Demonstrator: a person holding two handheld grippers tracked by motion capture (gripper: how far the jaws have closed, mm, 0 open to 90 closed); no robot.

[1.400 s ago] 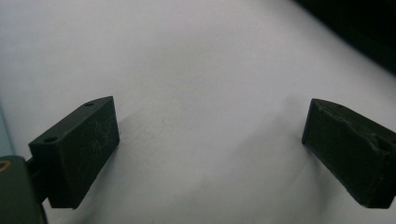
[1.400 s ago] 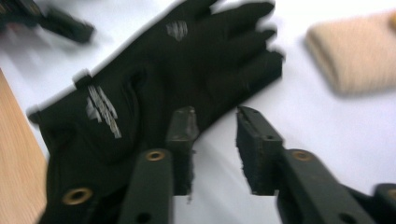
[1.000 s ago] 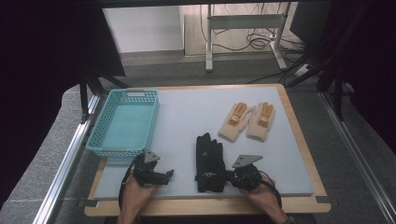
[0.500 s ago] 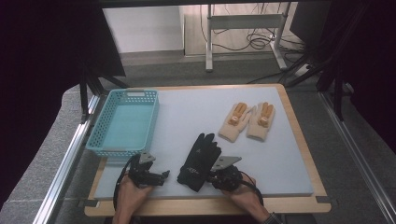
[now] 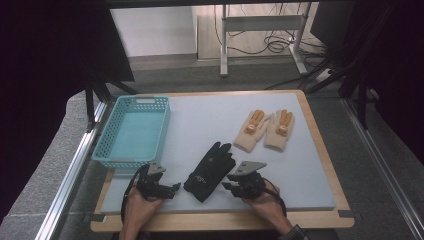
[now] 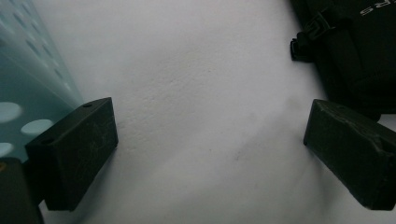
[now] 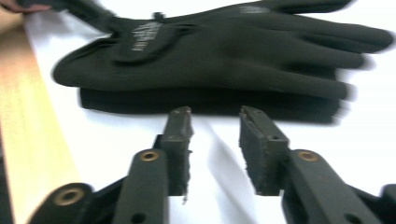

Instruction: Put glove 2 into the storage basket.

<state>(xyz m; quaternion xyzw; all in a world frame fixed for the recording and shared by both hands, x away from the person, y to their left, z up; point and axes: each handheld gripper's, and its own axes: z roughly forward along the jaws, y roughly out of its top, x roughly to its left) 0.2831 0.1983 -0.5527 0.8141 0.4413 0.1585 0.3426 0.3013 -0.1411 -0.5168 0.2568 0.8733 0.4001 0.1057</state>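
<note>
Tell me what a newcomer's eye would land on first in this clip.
Black gloves lie stacked at the front of the pale mat, between the left gripper and right gripper, both open. Behind sit tan gloves at right and a turquoise basket at left.

Black gloves [image 5: 209, 171] lie at the mat's [image 5: 210, 120] six o'clock between both grippers; tan gloves [image 5: 265, 130] at two o'clock, blue basket [image 5: 131, 131] at nine o'clock
</note>
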